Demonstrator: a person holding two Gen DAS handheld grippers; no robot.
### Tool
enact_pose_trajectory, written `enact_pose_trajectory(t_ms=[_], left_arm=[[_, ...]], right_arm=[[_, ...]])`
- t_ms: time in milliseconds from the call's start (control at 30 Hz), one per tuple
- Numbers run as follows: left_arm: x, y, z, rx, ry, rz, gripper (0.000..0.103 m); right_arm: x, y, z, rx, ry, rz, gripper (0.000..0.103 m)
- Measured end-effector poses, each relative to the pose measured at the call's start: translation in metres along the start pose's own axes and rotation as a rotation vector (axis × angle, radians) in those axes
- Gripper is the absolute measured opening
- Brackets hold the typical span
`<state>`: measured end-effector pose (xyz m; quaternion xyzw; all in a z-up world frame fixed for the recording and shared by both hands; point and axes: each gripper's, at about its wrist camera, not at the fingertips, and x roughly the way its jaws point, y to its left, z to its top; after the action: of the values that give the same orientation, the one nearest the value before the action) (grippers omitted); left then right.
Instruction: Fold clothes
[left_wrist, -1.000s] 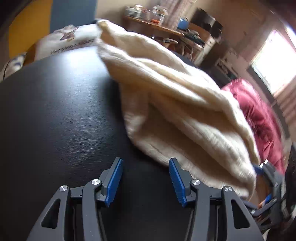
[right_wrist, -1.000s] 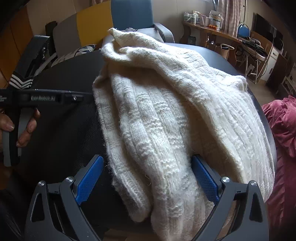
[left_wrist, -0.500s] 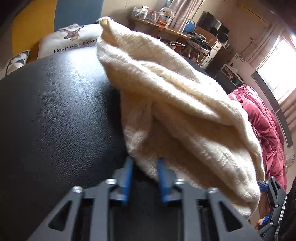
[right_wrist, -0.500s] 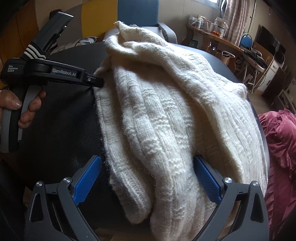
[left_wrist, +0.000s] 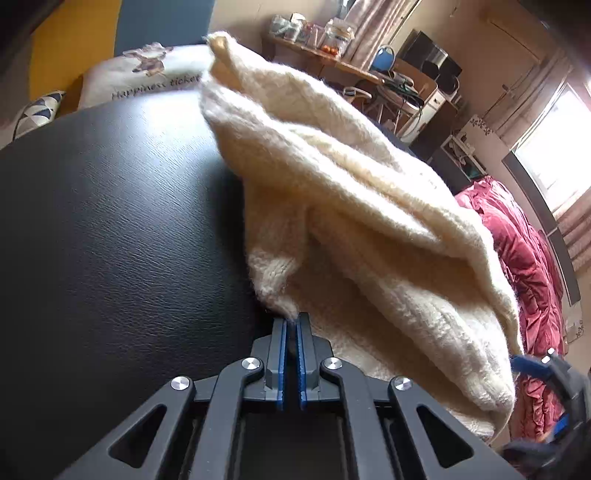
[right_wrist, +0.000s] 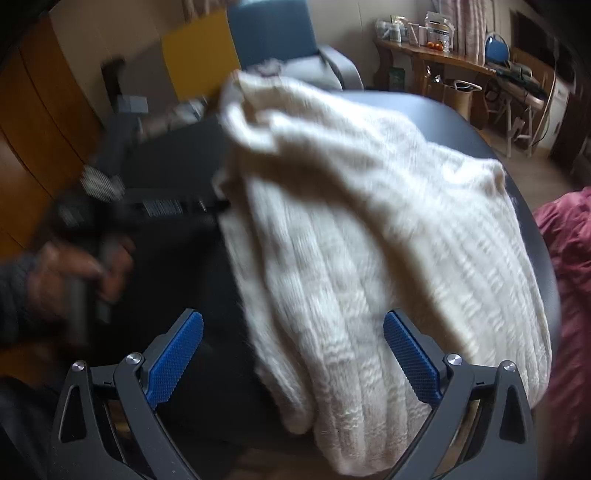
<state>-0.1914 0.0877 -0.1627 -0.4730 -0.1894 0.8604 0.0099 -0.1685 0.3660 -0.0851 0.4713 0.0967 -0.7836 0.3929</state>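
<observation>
At the far left of the right wrist view, blurred, a person's hand (right_wrist: 74, 273) grips the handle of the left gripper (left_wrist: 291, 325). Its 2 blue-padded fingers (left_wrist: 281, 354) are pressed almost together, pinching a corner of the cream knitted sweater (left_wrist: 354, 229) at its near edge, as the left wrist view shows. The sweater lies in loose bunched folds on the black leather-textured table (left_wrist: 110, 229), stretching from the pinched corner away toward the far edge, where a white printed cushion (left_wrist: 147, 77) sits just beyond the tabletop. Further right, the right gripper (right_wrist: 293, 354) has its jaws spread wide, with the near hanging end of the sweater between them; neither pad visibly clamps the knit. At the far right, past the table's rim, lies a dark red quilt (left_wrist: 524, 266).
</observation>
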Motion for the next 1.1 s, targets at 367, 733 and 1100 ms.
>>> enact_pose_trajectory(t_ms=[367,733,1100], left_arm=[[-0.055,0.019,0.003,0.057,-0.151,0.021,0.000],[-0.045,0.033,-0.004,-0.012,-0.030,-0.071,0.017],[-0.021,-0.029,0.011,0.053,0.062,-0.160,0.021]], right_arm=[[0.034,-0.027,0.020,0.020,0.199,-0.025,0.088],[0.031,-0.054,0.015,0.162,0.159,0.088,0.097],[0.006,-0.055,0.010,0.120,0.063,0.029,0.096]])
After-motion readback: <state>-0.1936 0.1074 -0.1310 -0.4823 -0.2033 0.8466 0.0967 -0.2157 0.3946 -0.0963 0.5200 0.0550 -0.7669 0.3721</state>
